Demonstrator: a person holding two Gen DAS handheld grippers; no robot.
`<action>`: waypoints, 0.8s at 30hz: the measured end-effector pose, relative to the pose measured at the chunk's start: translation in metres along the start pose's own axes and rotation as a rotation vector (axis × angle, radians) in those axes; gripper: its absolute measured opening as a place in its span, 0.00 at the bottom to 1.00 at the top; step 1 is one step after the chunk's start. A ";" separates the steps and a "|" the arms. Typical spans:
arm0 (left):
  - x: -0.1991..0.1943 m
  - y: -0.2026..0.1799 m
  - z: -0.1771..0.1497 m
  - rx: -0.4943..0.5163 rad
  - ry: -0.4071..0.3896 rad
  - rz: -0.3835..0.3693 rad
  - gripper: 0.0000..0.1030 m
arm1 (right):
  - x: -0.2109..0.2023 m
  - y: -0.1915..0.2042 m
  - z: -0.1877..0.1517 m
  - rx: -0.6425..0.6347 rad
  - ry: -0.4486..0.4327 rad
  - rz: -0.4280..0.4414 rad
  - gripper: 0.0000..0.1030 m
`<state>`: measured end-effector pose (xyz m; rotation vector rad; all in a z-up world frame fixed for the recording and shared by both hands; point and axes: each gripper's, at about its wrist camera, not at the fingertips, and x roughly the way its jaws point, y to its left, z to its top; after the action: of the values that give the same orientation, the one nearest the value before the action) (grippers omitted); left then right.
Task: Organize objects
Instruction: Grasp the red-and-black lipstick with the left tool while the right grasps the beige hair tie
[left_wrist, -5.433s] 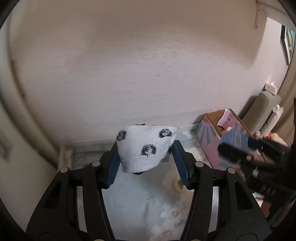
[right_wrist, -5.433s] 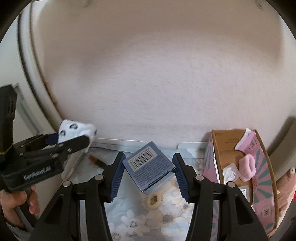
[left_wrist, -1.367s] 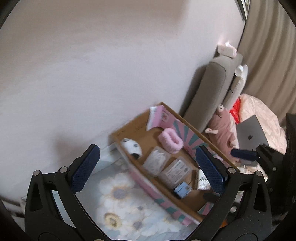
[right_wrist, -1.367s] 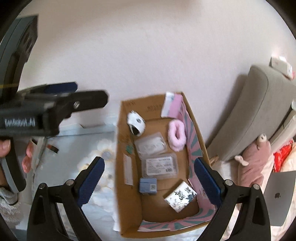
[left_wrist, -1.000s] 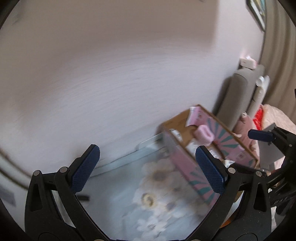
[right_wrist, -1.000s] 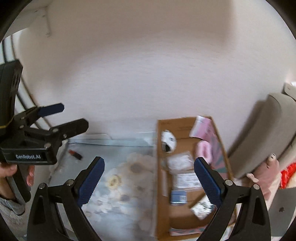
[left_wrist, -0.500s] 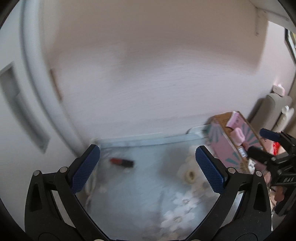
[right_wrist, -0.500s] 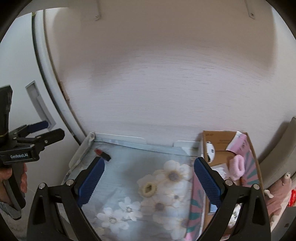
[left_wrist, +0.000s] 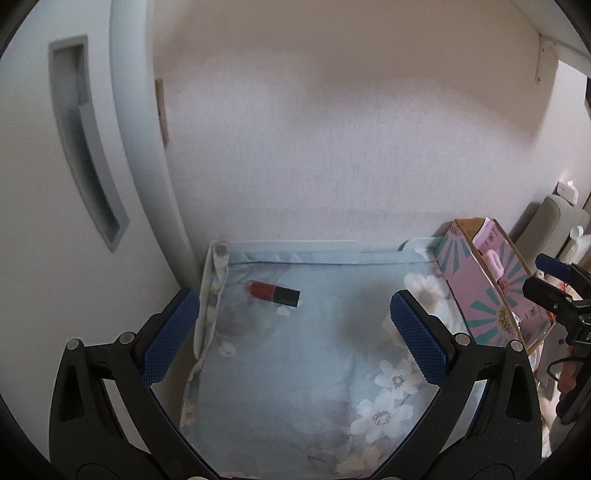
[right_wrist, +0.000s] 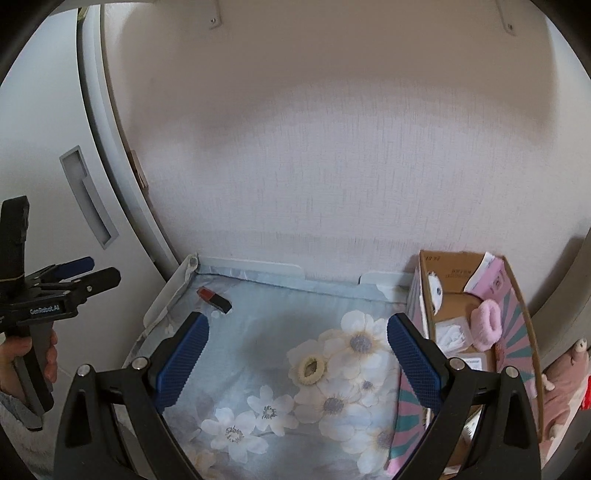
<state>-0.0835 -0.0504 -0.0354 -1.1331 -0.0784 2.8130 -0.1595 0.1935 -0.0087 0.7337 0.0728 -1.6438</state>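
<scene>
A red and black lipstick (left_wrist: 274, 292) lies near the back left corner of the floral blue cloth (left_wrist: 314, 369); it also shows in the right wrist view (right_wrist: 214, 298). My left gripper (left_wrist: 295, 334) is open and empty, above the cloth just in front of the lipstick. My right gripper (right_wrist: 295, 363) is open and empty over the cloth's middle. A pink and teal cardboard box (right_wrist: 517, 332) at the right holds a spotted sock (right_wrist: 436, 291), a pink scrunchie (right_wrist: 487, 325) and clear packets (right_wrist: 452, 334).
A pale wall (right_wrist: 332, 166) stands right behind the cloth. A white cabinet door with a recessed handle (left_wrist: 85, 140) is at the left. A grey chair (left_wrist: 554, 225) and a pink plush toy (right_wrist: 565, 387) lie beyond the box. A small ring (right_wrist: 312, 367) lies on the cloth.
Both grippers dropped the sock and the blue box into the cardboard box, opened, and swung back left over the cloth. The lipstick is now in front of the left gripper.
</scene>
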 end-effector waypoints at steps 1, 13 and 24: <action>0.006 -0.001 -0.001 0.007 0.004 -0.002 1.00 | 0.003 0.000 -0.003 0.002 0.007 -0.001 0.94; 0.122 0.013 -0.027 0.040 0.121 -0.046 1.00 | 0.088 0.003 -0.057 0.049 0.141 -0.047 0.94; 0.217 0.025 -0.047 0.066 0.200 -0.022 1.00 | 0.155 -0.010 -0.091 0.122 0.230 -0.112 0.80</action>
<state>-0.2082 -0.0490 -0.2204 -1.3798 0.0183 2.6453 -0.1350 0.1013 -0.1616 1.0265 0.1824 -1.6747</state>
